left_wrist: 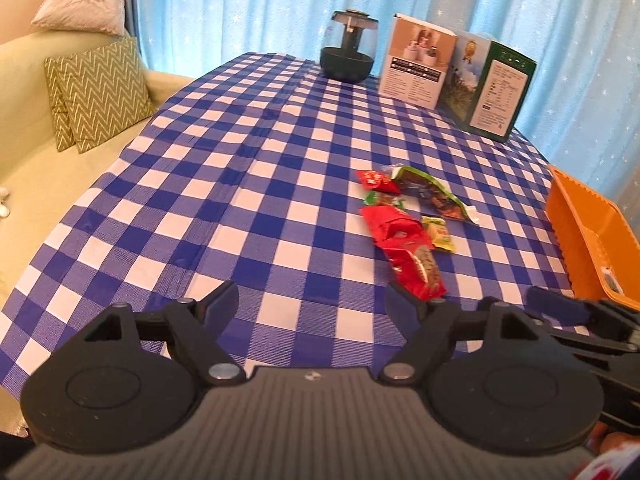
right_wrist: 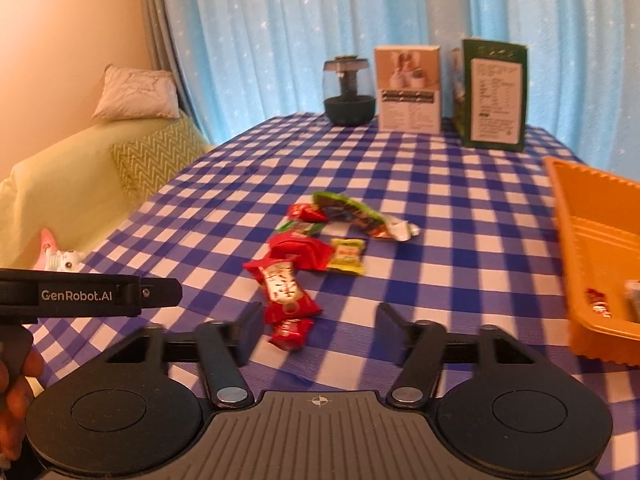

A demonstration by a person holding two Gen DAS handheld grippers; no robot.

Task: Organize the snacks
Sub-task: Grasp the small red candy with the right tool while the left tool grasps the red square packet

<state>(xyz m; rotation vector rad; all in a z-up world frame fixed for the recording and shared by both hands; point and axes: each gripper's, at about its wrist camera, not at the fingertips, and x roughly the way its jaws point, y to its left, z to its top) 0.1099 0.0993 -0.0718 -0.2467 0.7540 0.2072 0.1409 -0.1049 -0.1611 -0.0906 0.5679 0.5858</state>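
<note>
On the checked desk [right_wrist: 460, 240], loose snack packets [right_wrist: 304, 256] lie mid-surface, left of the orange basket [right_wrist: 592, 240]. Both grippers' fingers are spread, empty. Pickup stage: right gripper [right_wrist: 318, 326] should close on the nearest red packet [right_wrist: 290, 330].

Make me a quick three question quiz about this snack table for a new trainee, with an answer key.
1. True or false: both the left tongs and the right tongs are open and hold nothing.
2. Which side of the snack pile is the orange basket on, seen from the right wrist view? A left, B right, C behind.
3. Fill in: the small packet beside the red wrappers is ____ in colour.

Key: 1 true; 2 B; 3 yellow.
</note>
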